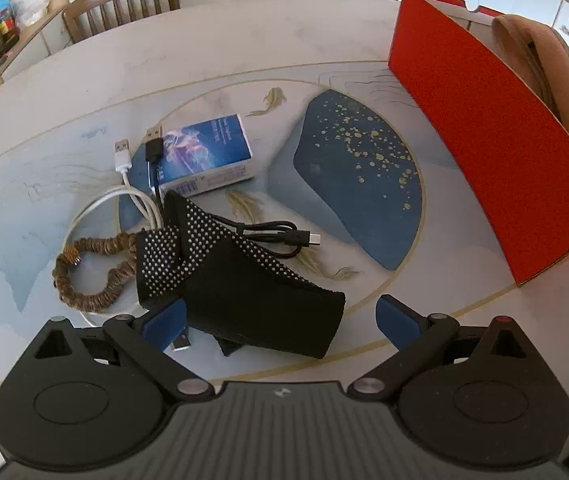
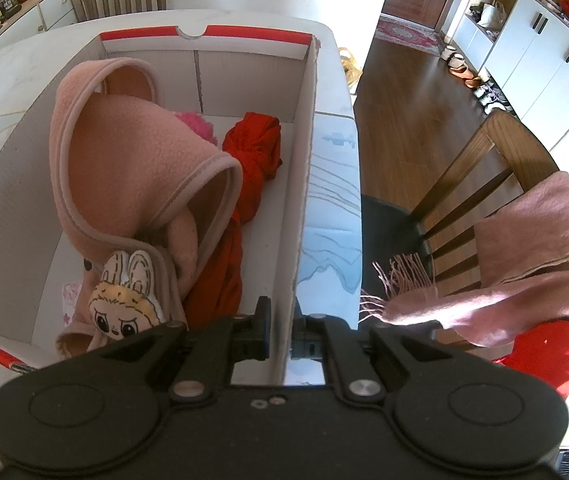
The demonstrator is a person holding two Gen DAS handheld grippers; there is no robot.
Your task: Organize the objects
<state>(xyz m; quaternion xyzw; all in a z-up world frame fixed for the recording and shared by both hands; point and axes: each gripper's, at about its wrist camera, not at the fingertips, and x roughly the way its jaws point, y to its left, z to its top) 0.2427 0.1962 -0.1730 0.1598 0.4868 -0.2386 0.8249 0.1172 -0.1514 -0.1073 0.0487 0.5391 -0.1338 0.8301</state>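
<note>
In the left wrist view my left gripper stands open low over the table. A black studded cloth piece lies between its blue pads, close against the left one. Beyond it lie a brown braided loop, a white USB cable, a black USB cable and a blue printed carton. The red box stands at the right. In the right wrist view my right gripper is shut on the box's right wall. Inside lie a pink fleece garment and a red cloth.
The round table has a painted blue and gold top. A wooden chair stands behind it. To the right of the box, past the table's edge, another chair carries a pink fringed scarf and something red.
</note>
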